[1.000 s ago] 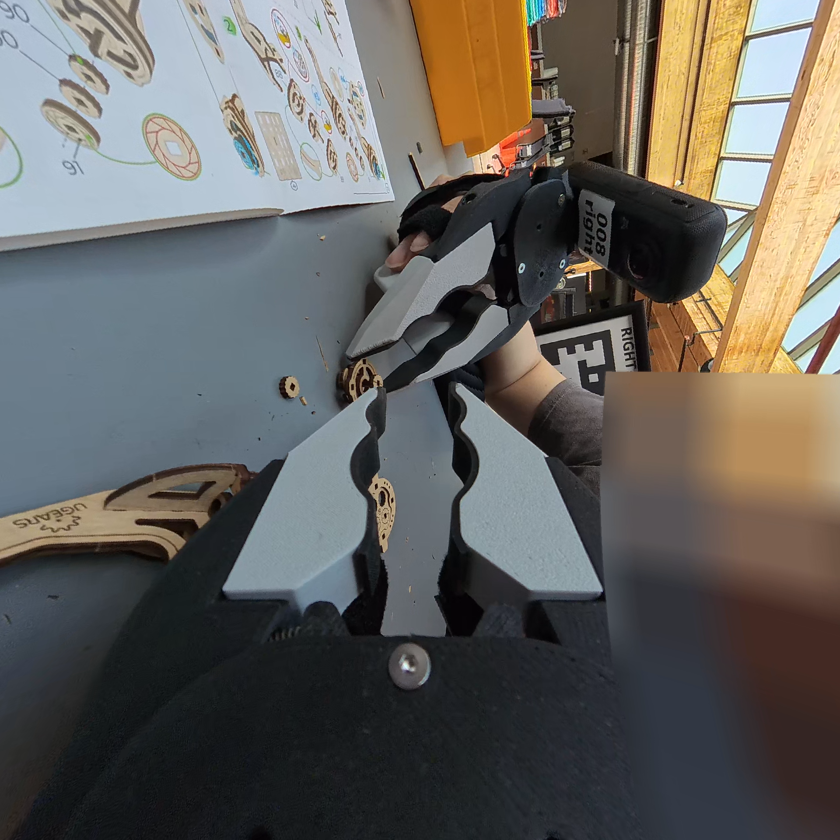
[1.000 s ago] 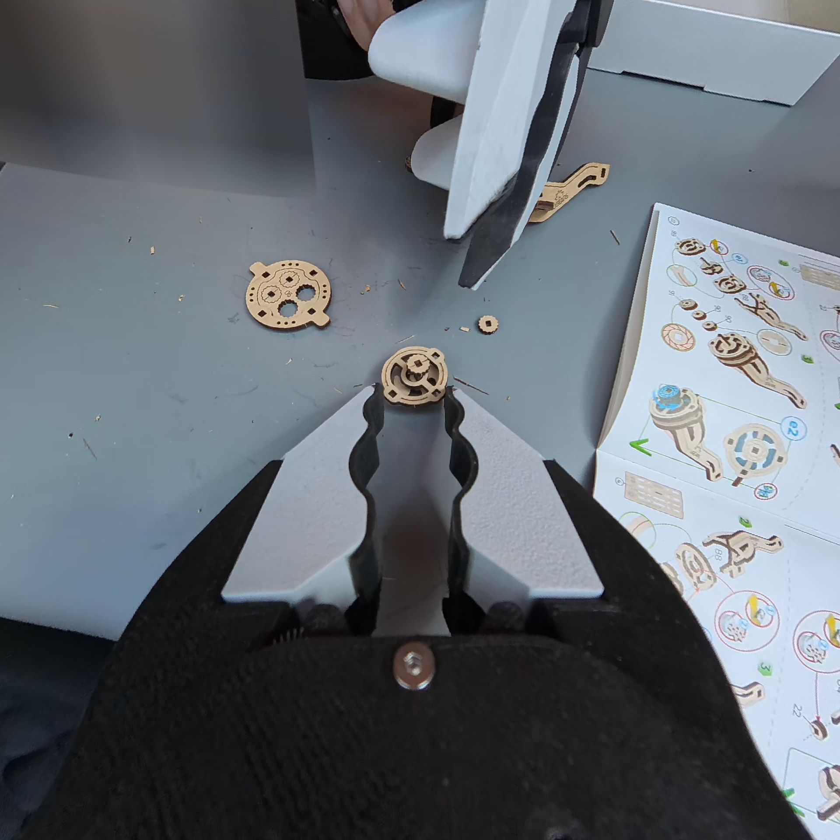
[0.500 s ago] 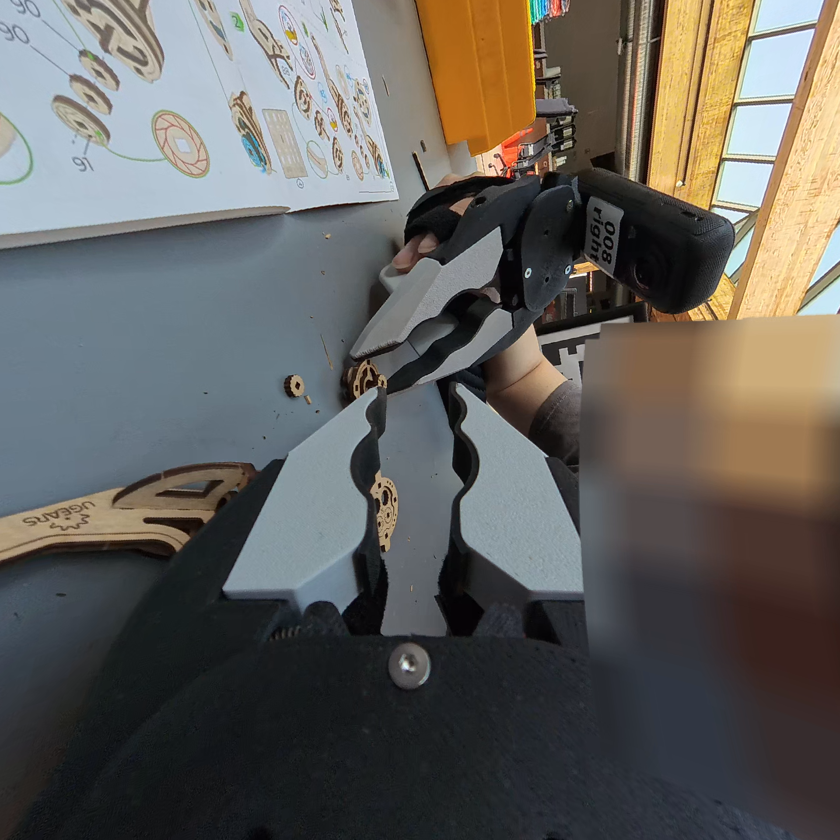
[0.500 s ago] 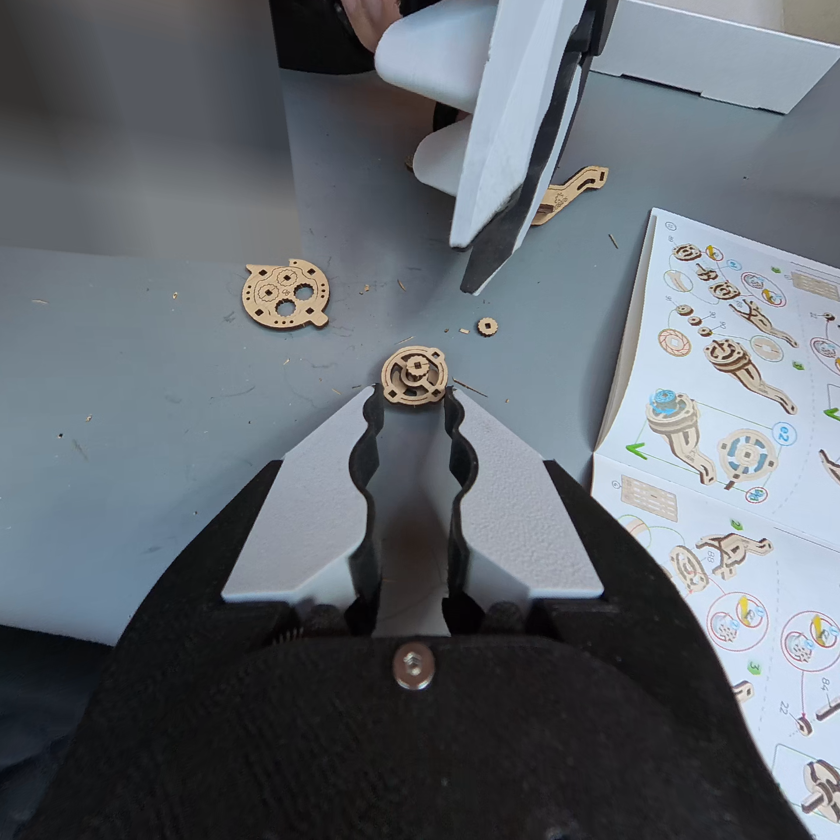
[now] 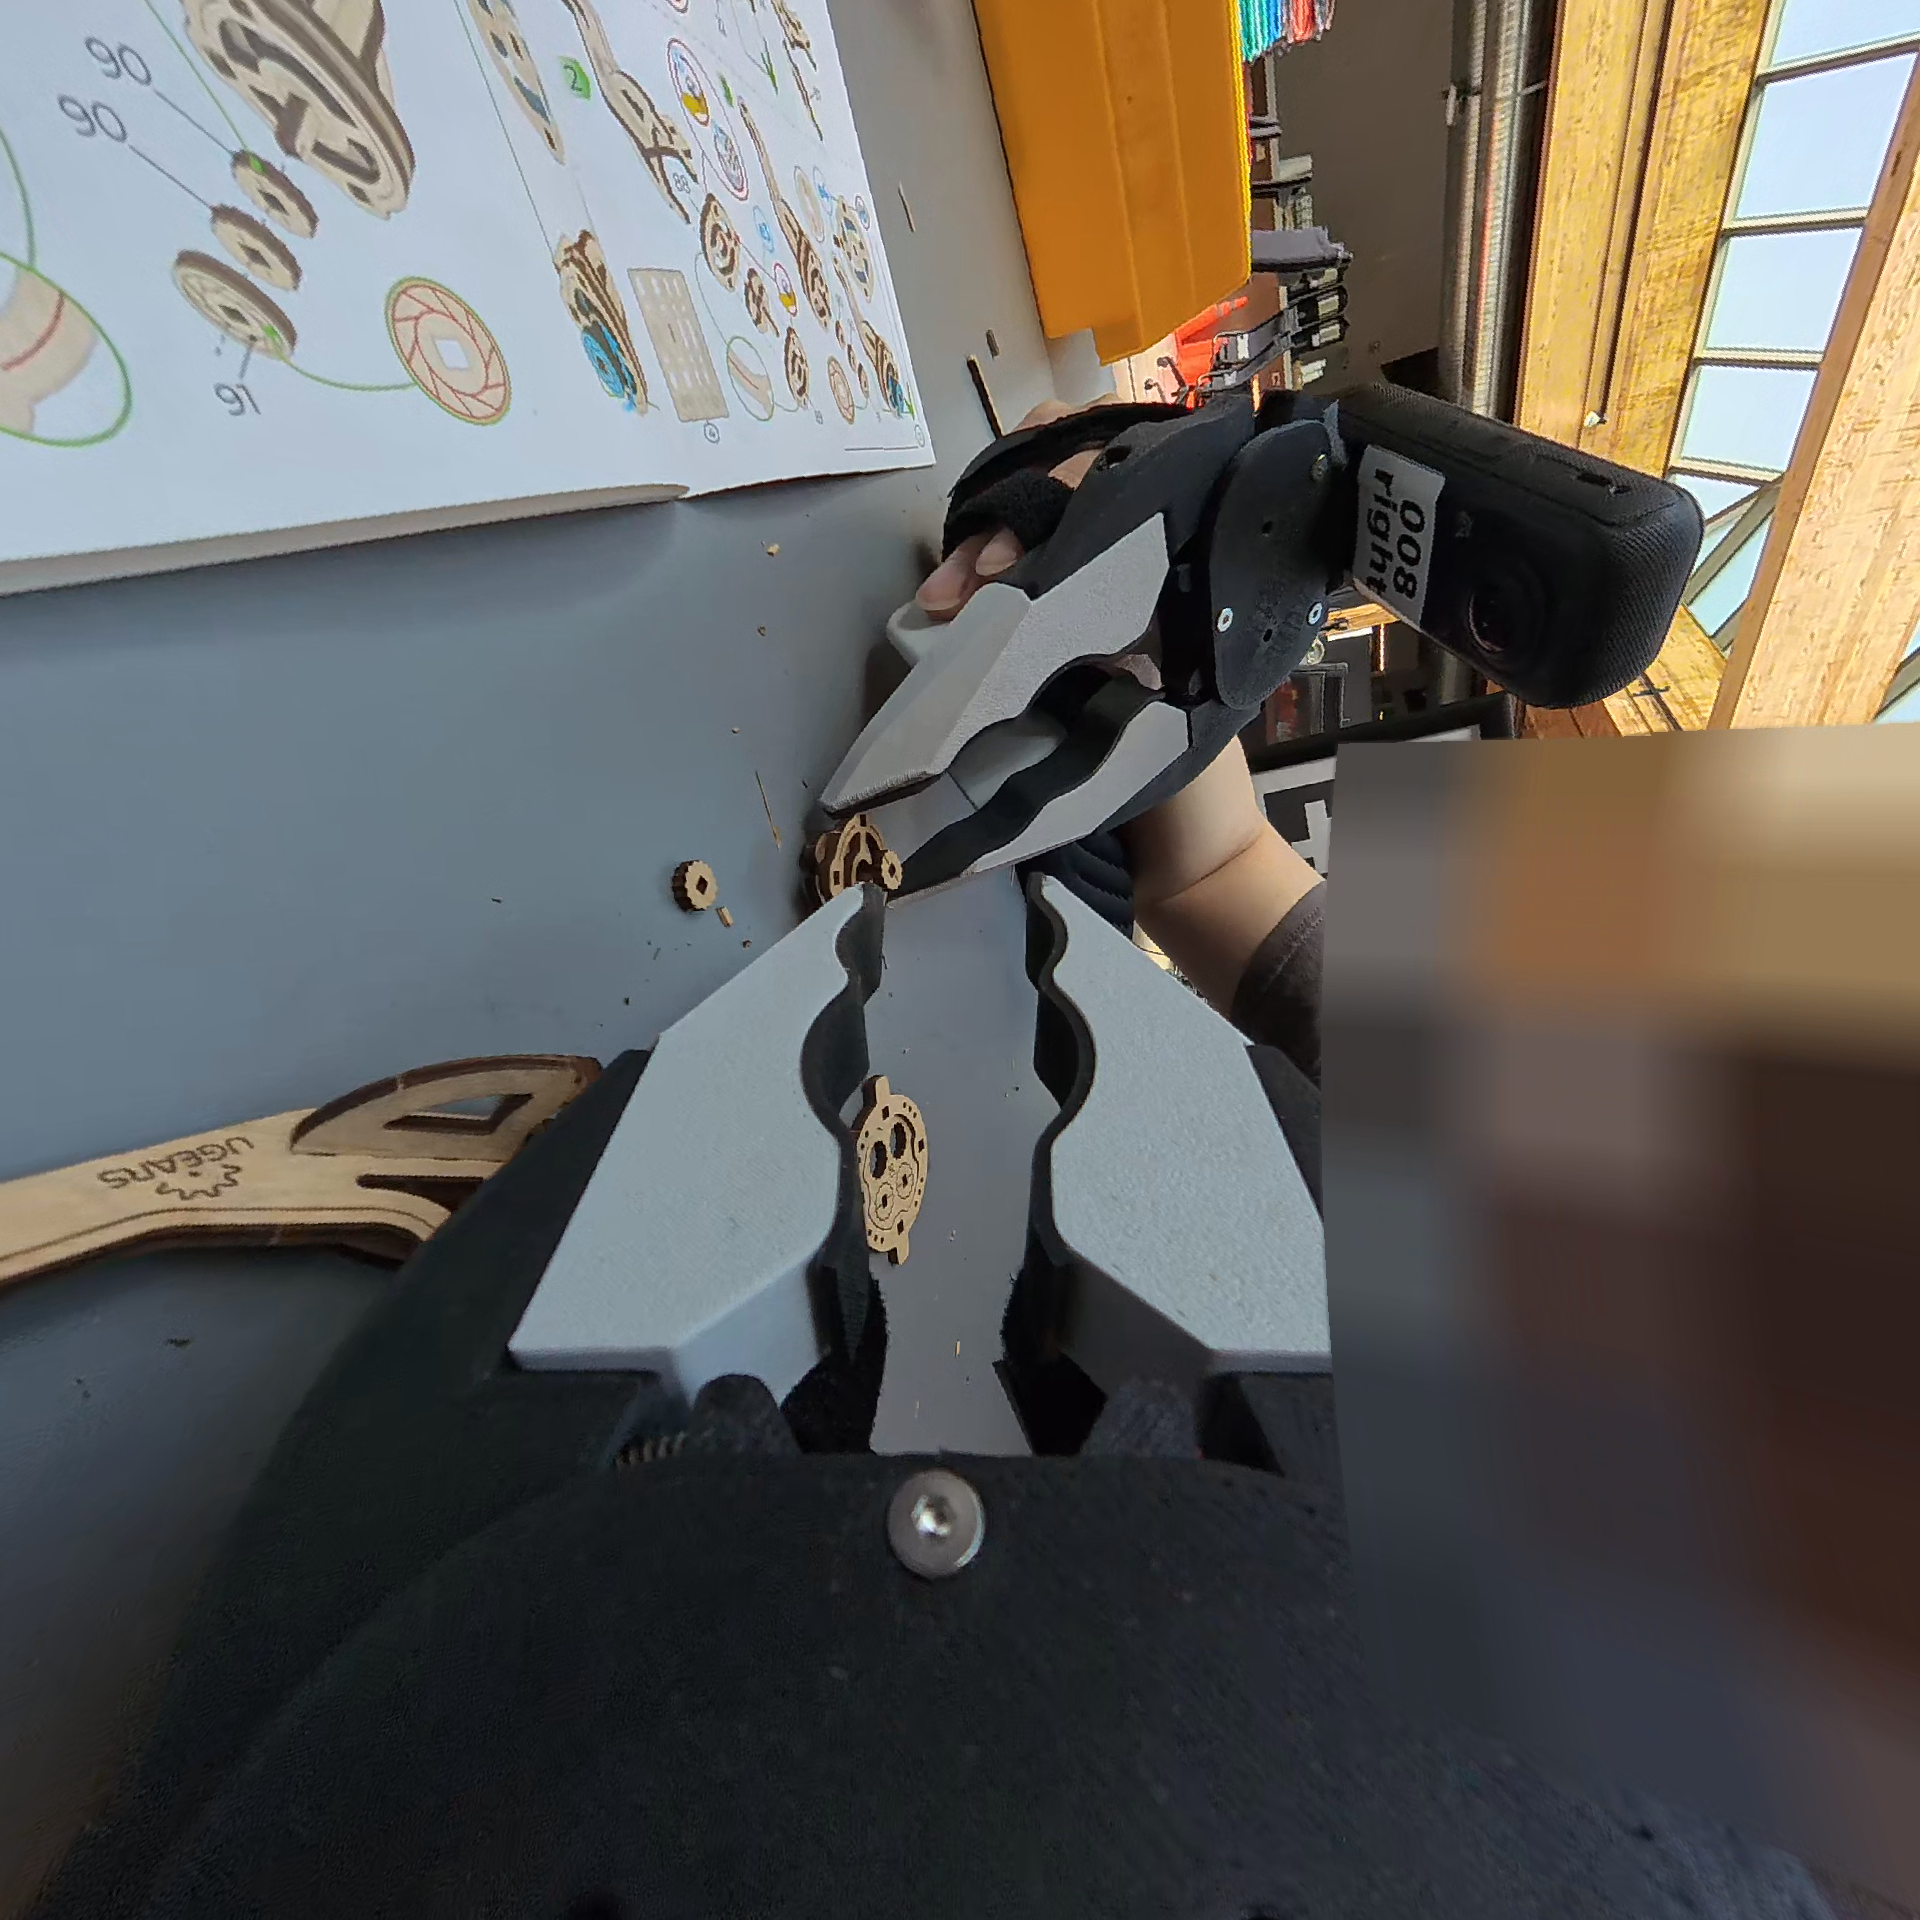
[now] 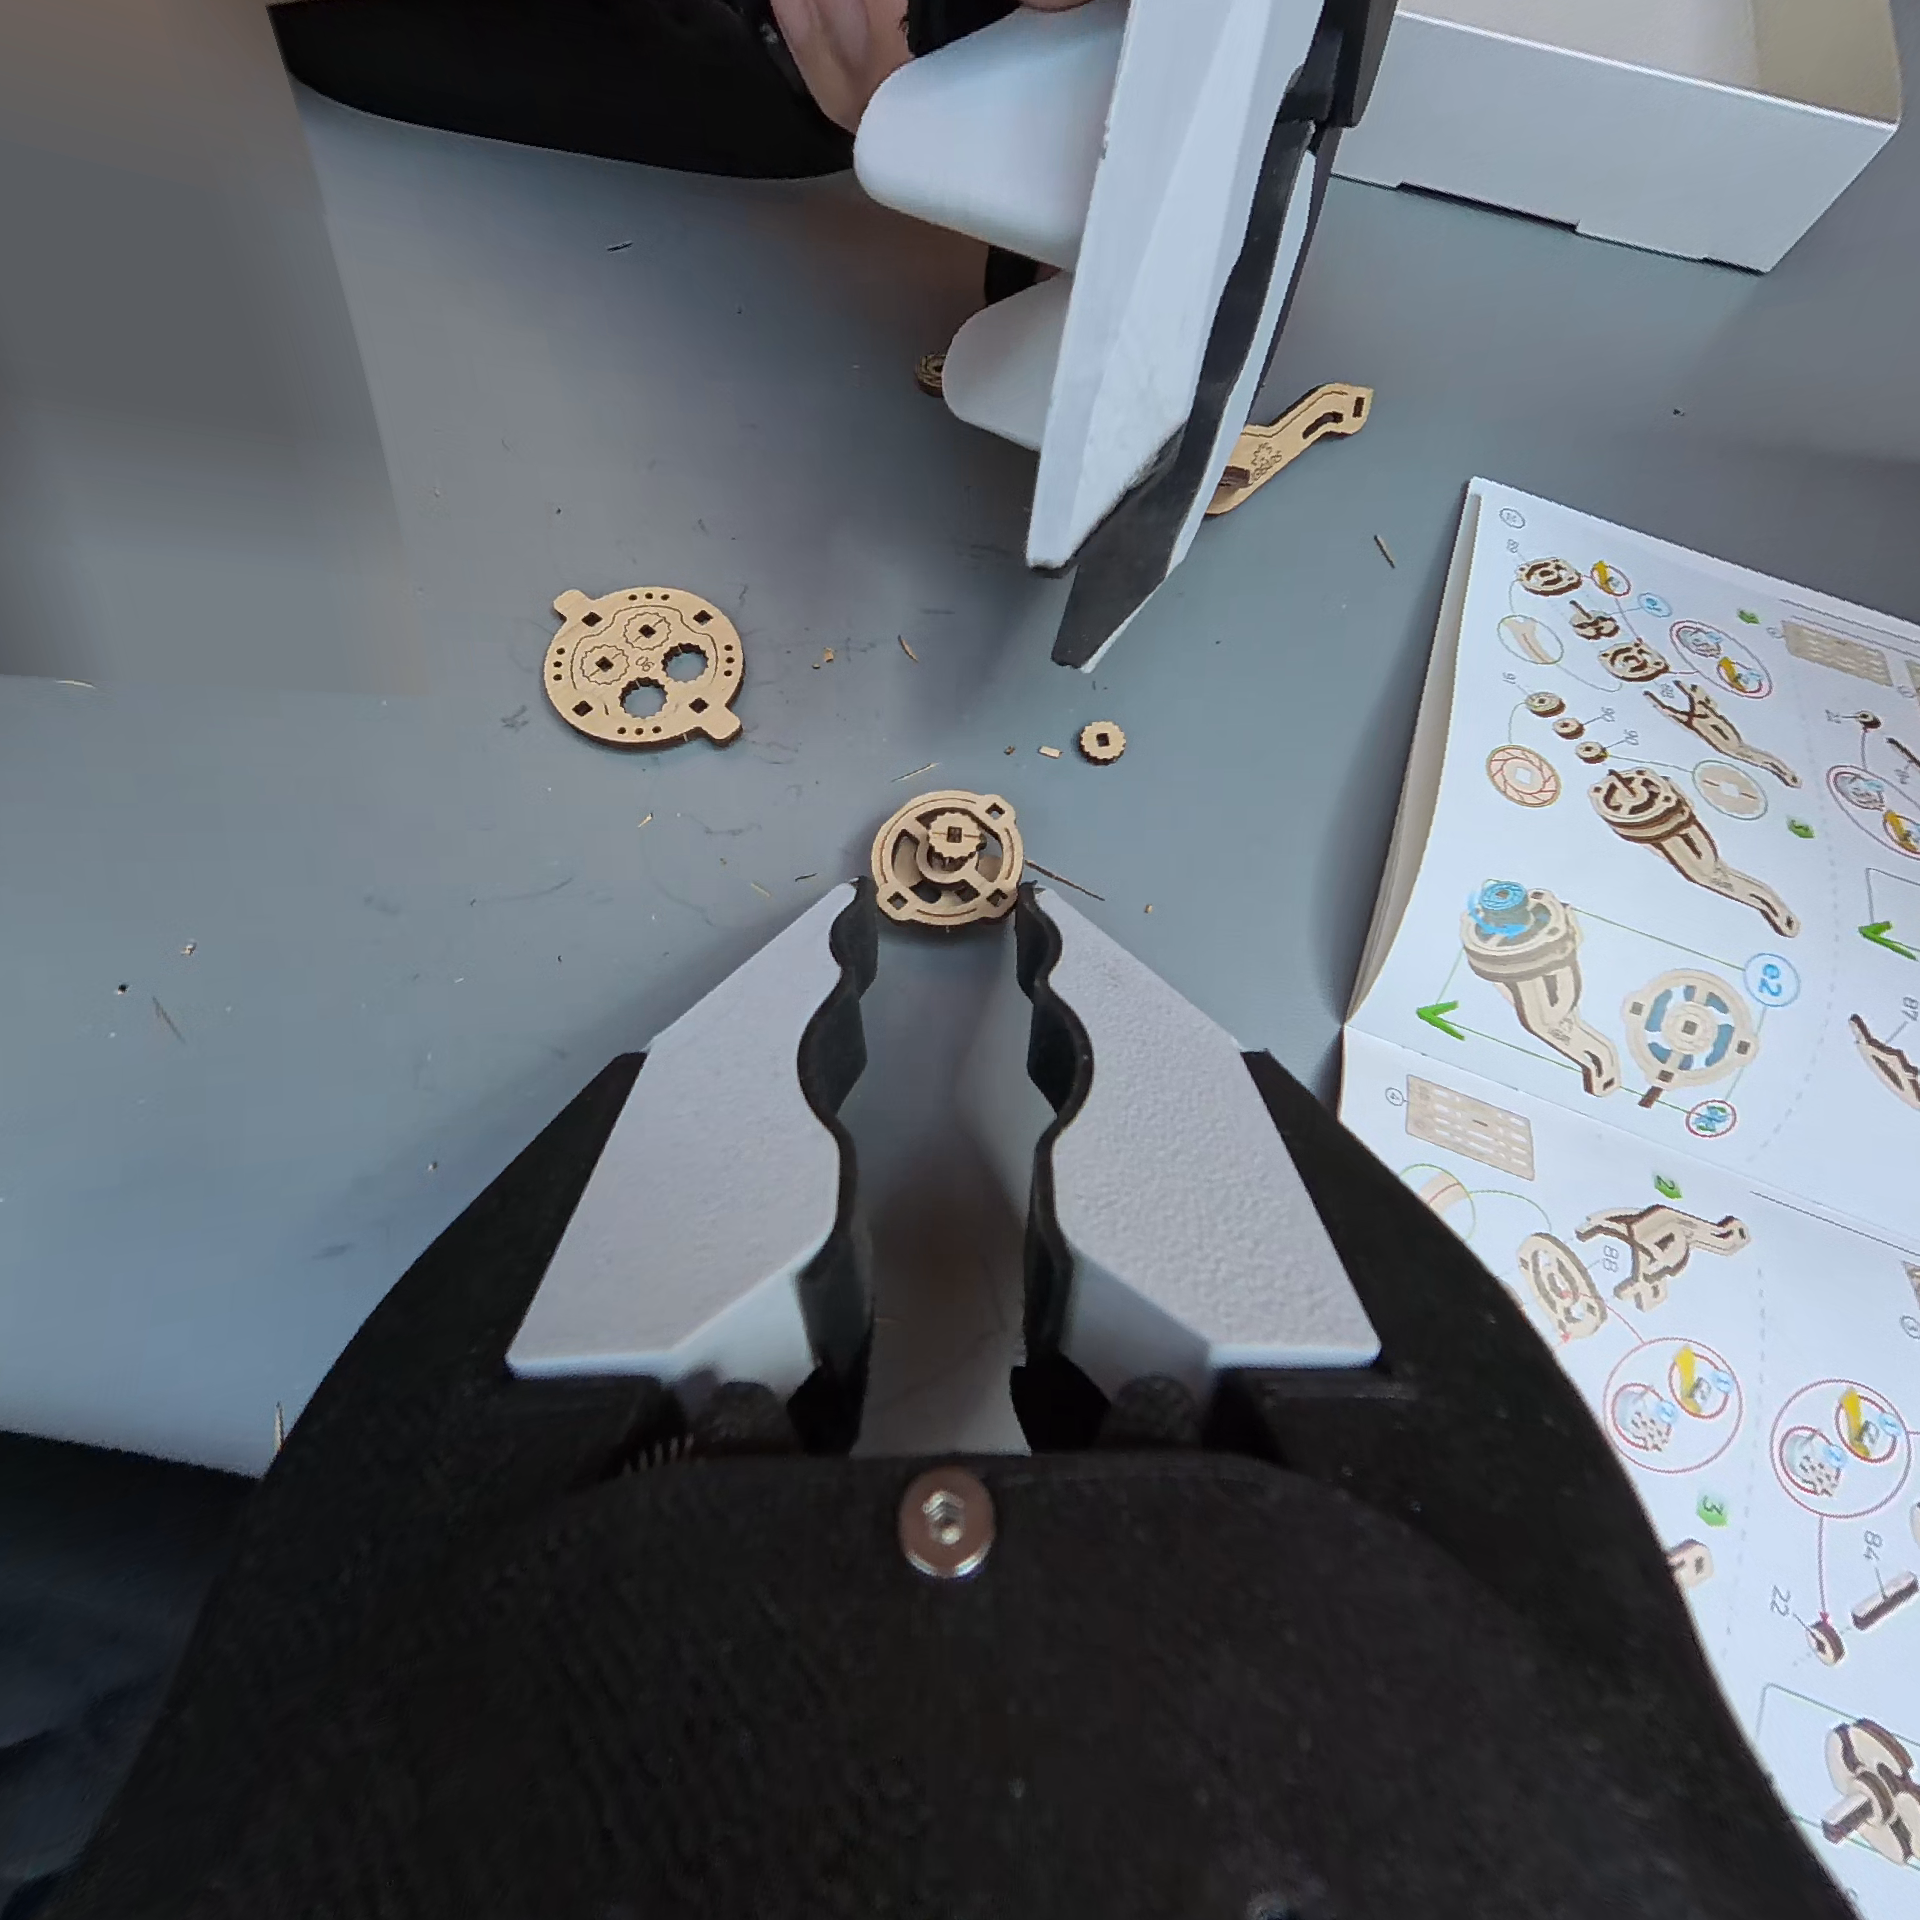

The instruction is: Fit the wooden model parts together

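Observation:
A round wooden wheel part with a small gear at its hub lies on the grey table. My right gripper has both fingertips closed against its sides; this also shows in the left wrist view, with the wheel at the tips. A flat wooden disc with several holes lies to the left, also visible between my left fingers. A tiny gear lies just beyond the wheel. My left gripper is open and empty, hovering over the table across from the right one.
An open instruction booklet lies along the right side. A long wooden model piece lies beside my left gripper. A white box stands at the far right. A yellow bin sits at the table's end. Wood splinters lie scattered about. The grippers' ends are close to 5 cm from one another.
Almost nothing. Both grippers hold their places, and the views shift only slightly.

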Demonstrator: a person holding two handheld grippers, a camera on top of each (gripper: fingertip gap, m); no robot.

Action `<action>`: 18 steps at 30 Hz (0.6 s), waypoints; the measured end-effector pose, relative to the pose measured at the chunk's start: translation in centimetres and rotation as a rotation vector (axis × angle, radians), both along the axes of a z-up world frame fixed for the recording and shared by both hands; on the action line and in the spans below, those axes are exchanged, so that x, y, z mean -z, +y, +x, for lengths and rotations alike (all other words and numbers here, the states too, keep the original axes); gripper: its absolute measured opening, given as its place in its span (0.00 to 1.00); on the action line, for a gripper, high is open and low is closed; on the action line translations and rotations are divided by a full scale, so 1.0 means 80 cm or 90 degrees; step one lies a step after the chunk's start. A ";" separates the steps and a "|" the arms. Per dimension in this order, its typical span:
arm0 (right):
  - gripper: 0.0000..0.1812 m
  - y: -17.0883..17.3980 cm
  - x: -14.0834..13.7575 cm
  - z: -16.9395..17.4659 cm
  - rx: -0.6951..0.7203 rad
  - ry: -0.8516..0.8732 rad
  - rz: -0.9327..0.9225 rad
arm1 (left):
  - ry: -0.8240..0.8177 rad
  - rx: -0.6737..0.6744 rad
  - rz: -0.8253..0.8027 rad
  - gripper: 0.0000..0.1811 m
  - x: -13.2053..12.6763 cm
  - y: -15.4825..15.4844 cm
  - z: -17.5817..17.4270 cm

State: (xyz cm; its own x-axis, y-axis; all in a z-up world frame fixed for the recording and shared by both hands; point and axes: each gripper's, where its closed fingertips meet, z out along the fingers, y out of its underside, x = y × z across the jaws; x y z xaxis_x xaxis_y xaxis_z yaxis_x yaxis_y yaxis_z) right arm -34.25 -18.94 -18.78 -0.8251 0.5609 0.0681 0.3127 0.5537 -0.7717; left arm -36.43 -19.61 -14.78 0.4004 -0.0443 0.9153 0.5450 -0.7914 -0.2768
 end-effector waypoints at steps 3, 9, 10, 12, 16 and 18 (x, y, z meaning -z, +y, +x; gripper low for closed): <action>0.14 0.000 -0.001 -0.001 0.002 0.003 -0.001 | -0.001 -0.002 0.000 0.14 0.000 0.000 -0.001; 0.14 0.001 0.000 -0.001 0.005 -0.009 -0.007 | 0.001 0.004 0.000 0.14 0.001 0.001 0.003; 0.14 0.001 0.000 0.000 0.004 -0.011 -0.008 | 0.004 0.006 0.001 0.14 0.001 0.001 0.005; 0.14 -0.001 0.000 0.000 0.002 -0.011 -0.007 | 0.020 0.012 0.005 0.14 0.003 0.004 0.011; 0.14 -0.001 0.001 0.001 -0.001 -0.009 0.002 | 0.113 0.031 0.032 0.05 0.004 0.009 0.024; 0.14 -0.001 0.001 0.001 0.000 -0.010 0.002 | 0.177 0.021 0.034 0.03 0.007 0.010 0.018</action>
